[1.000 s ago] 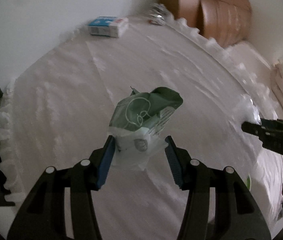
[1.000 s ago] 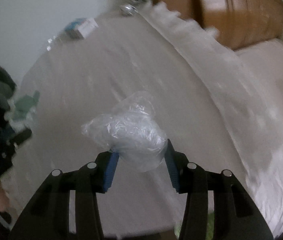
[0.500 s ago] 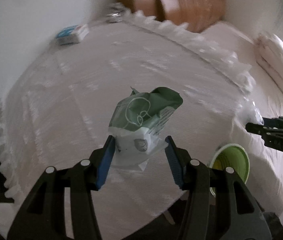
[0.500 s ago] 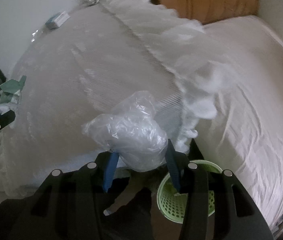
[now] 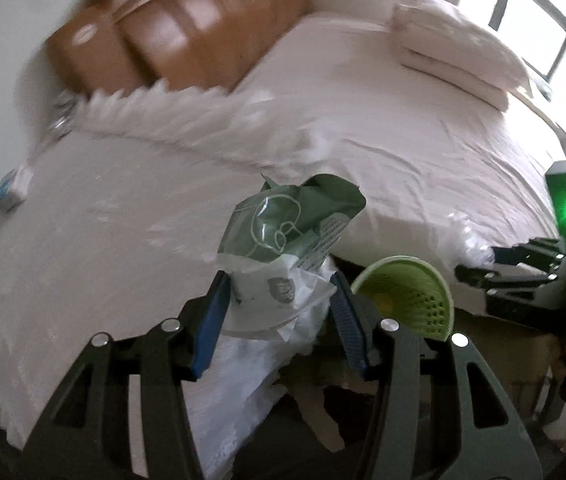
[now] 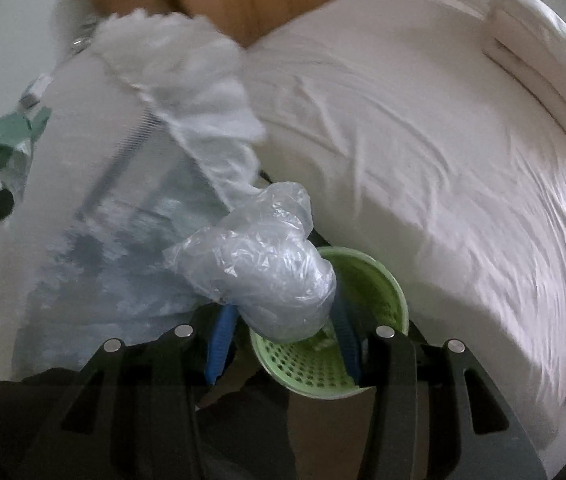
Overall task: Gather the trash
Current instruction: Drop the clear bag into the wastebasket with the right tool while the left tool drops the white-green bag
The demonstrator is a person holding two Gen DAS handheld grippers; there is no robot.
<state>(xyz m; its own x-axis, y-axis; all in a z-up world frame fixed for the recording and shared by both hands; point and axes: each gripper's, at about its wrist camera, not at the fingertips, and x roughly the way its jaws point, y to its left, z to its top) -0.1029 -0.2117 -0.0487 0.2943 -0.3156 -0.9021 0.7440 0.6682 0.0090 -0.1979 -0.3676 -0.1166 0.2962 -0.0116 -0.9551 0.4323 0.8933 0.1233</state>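
My left gripper (image 5: 277, 294) is shut on a crumpled green and white wrapper (image 5: 283, 236), held over the edge of the white-clothed table (image 5: 103, 248). A green mesh waste basket (image 5: 407, 300) stands on the floor just right of it. My right gripper (image 6: 281, 322) is shut on a crumpled clear plastic bag (image 6: 259, 264), held directly above the same basket (image 6: 363, 360). The right gripper shows at the right of the left wrist view (image 5: 519, 276); the wrapper shows at the far left of the right wrist view (image 6: 7, 140).
A white bed (image 5: 423, 144) with folded pillows (image 5: 459, 48) lies beyond the basket. A brown headboard (image 5: 187, 28) stands at the back. A small blue and white box (image 5: 11, 188) and foil trash (image 5: 61, 120) lie at the table's far side.
Both grippers have swung right, off the table top toward the bed. The green basket has come into view and now sits under the right gripper. Both keep their loads.
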